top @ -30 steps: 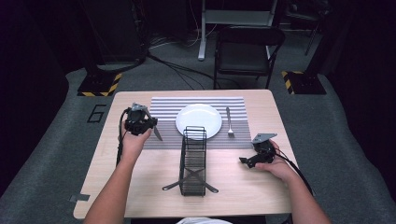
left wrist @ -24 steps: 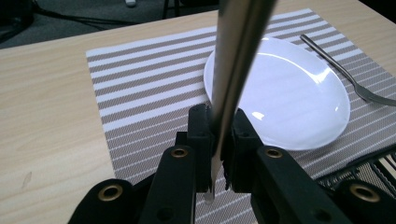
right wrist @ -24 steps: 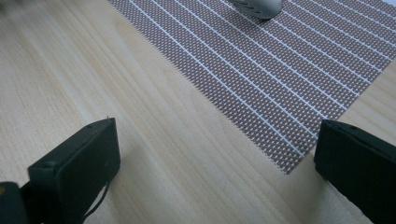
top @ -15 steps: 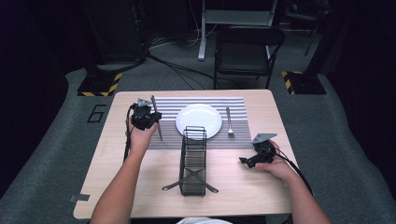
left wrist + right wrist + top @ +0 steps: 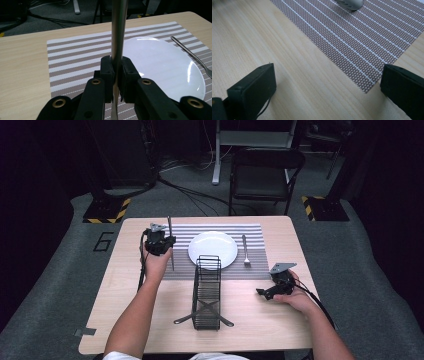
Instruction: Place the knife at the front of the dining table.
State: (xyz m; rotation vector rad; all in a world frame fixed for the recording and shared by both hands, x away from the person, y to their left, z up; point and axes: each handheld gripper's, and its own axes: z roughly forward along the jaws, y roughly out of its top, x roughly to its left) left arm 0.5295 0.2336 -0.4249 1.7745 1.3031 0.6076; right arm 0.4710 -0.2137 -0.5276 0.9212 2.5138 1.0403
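While the left gripper (image 5: 115, 75) holds the knife (image 5: 117, 30) mid-length between its fingers, the stiff, slippery steel may pivot; the right gripper's (image 5: 328, 87) fingers stand wide.

In the left gripper view the knife (image 5: 117, 30) runs off the top edge of the frame, and its lower end is hidden behind the left gripper (image 5: 116, 72). At the right edge the fork (image 5: 192, 56) is cut off, tines unseen.
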